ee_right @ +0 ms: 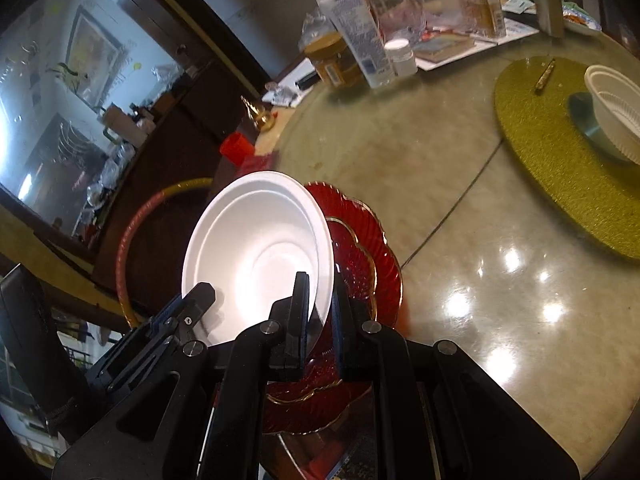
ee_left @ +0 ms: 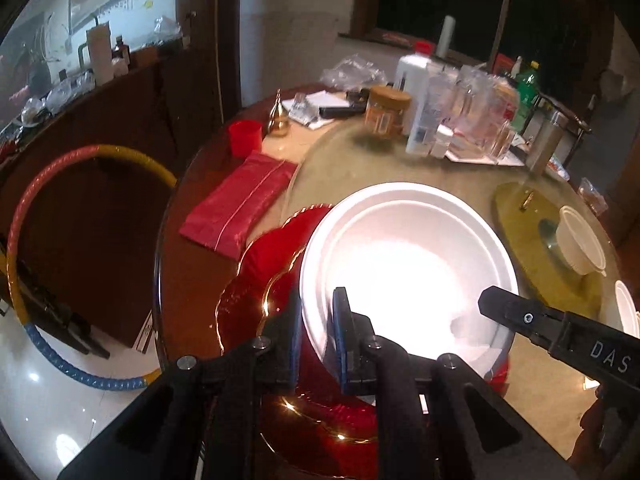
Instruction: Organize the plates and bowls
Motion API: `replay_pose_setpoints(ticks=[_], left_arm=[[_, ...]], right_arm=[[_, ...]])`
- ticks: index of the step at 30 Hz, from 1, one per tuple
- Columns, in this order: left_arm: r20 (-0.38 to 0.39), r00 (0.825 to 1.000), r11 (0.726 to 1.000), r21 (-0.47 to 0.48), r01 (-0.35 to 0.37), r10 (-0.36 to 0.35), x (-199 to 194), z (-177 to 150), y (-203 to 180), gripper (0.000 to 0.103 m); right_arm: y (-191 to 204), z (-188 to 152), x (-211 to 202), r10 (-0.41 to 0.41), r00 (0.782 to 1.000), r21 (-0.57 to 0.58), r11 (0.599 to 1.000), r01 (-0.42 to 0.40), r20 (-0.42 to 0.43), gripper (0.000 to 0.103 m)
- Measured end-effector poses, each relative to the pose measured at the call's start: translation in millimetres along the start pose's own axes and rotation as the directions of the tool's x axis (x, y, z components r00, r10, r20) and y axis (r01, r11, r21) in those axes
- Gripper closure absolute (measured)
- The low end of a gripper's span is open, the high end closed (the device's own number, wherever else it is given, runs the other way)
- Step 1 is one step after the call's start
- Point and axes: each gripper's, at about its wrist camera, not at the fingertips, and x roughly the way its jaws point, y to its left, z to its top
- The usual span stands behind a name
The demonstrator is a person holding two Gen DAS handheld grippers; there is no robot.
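Observation:
A white foam plate (ee_left: 408, 256) (ee_right: 260, 248) hangs tilted over a stack of red glass plates with gold rims (ee_left: 276, 280) (ee_right: 360, 256). My left gripper (ee_left: 318, 308) is shut on the plate's near-left rim, which passes between its blue pads. My right gripper (ee_right: 320, 296) is shut on the opposite rim. Each gripper also shows in the other's view: the right gripper (ee_left: 486, 300) at the plate's right edge, the left gripper (ee_right: 198, 296) at its left edge. A white ribbed bowl (ee_right: 616, 116) (ee_left: 580, 240) stands on a gold-green round placemat (ee_right: 540, 140) (ee_left: 520, 220).
Bottles and jars (ee_left: 420, 104) crowd the far side of the round glass-topped table (ee_right: 460, 260). A red cloth pouch (ee_left: 240, 204) and a red cup (ee_left: 245, 136) lie near the table's left edge. A coloured hoop (ee_left: 24, 216) leans on the floor to the left.

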Motion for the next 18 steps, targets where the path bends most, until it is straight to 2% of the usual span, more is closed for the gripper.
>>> replay_pose_setpoints(ticks=[4,18], left_arm=[[-0.033,0.999,1.000,0.000,-0.006,0.006,8.6,-5.2,3.0,0.089],[-0.063,0.997,0.999,0.001,-0.035,0.035,17.6,-9.7,7.0,0.088]], right_arm=[[-1.7,-3.3,12.4,-0.011,0.999,-0.002,1.000,0.011,-0.030,0.093],[-3.4,-7.5,28.5,-0.004,0.997,-0.003,1.000,0.004,-0.073,0.093]])
